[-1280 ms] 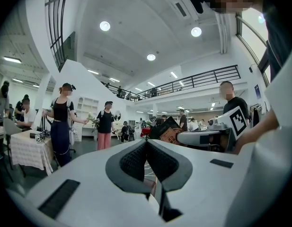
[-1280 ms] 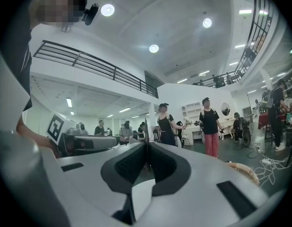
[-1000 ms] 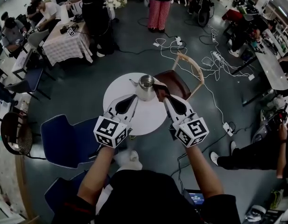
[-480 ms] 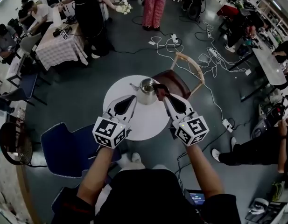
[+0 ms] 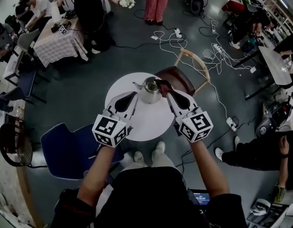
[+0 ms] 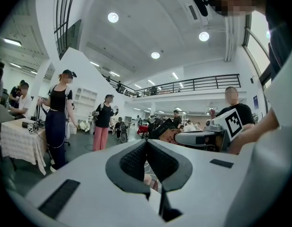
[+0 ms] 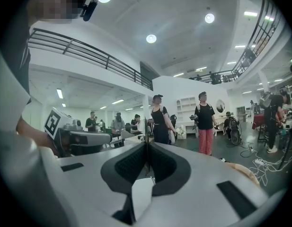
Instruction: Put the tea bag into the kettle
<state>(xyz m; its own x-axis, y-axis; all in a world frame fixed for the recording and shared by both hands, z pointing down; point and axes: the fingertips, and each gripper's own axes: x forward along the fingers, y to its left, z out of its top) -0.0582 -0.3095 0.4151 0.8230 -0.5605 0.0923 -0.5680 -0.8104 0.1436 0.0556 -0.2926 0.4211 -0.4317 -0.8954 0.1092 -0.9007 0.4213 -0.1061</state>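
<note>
Tea bag (image 5: 161,86) is pinched in the right gripper (image 5: 166,93), a dark flat piece sticking out past the fingertips and reaching the right-hand rim of the kettle (image 5: 149,90); can't tell from the head view whether it touches the rim or hangs just above it. Right gripper view: jaws pressed together on a thin edge that pokes up at the tips (image 7: 146,146) (only a sliver shows there, so colour and shape come from the head view). Left gripper (image 5: 135,94) is closed on nothing, jaws meeting flat in the left gripper view (image 6: 146,144), its tip just left of the kettle and not touching it. Kettle is a metal pot, top open, spout pointing left, standing upright at the far side of the round white table (image 5: 146,122). Versus 0.5 s ago: the tea bag has crept from beside the kettle body up to the rim, the right gripper has gone forward with it, the left gripper has hardly moved relative to the kettle, and the kettle is in the same spot on the table. Head camera has also tipped a bit, so both of the person's shoes (image 5: 158,149) now show under the near table edge. Wooden chair (image 5: 199,66) with a dark red seat stands behind the table on the right, blue chair (image 5: 65,148) at near left.
</note>
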